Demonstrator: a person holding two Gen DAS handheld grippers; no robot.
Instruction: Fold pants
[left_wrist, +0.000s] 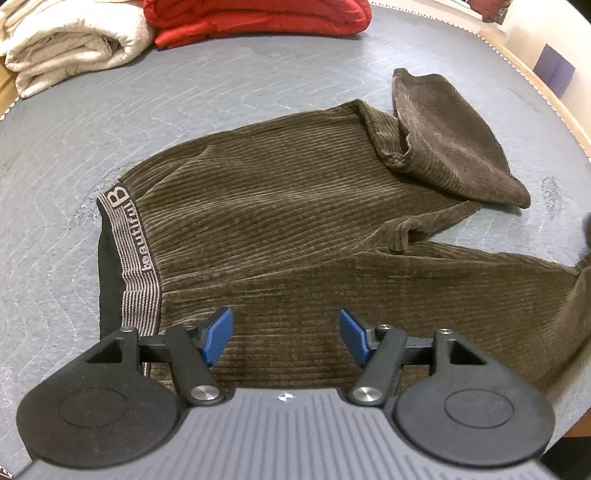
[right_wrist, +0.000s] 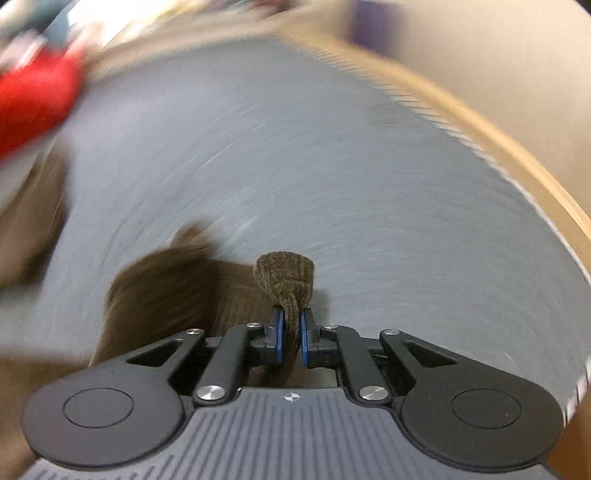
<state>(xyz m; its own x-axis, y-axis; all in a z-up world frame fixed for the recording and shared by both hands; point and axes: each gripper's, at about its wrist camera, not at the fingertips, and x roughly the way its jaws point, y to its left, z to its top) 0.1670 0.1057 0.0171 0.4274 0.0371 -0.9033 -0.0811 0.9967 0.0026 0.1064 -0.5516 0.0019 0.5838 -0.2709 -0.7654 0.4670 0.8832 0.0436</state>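
Pants (left_wrist: 280, 221) of brown ribbed corduroy lie spread on the grey quilted pad (left_wrist: 258, 96), which serves as the landmark; they cover the middle of the pad, with the striped waistband (left_wrist: 129, 251) toward the pad's left side, printed with lettering and a large B; one leg is doubled back on itself toward the pad's far right, its cuff end (left_wrist: 454, 140) lying on top of the rest of that leg; the other leg runs off along the pad's near right edge; the left gripper (left_wrist: 286, 334) hangs above the near part of the pants, just beside the waistband, its blue pads (left_wrist: 218, 334) spread wide with nothing between them, and whether they touch the cloth cannot be told; the right gripper (right_wrist: 291, 338) is closed narrowly on a bunch of the pants (right_wrist: 284, 280), a rounded lump of corduroy standing up past its pads (right_wrist: 304, 339); the right wrist view is smeared with motion blur, so the pad (right_wrist: 295, 147) there shows only as a grey sweep, and more brown cloth trails to the left of the gripper; at the pad's far edge sit a folded cream towel (left_wrist: 70, 44) and, just beside it, a folded red blanket (left_wrist: 258, 18); a wooden rim (left_wrist: 546, 85) borders the pad's right side.
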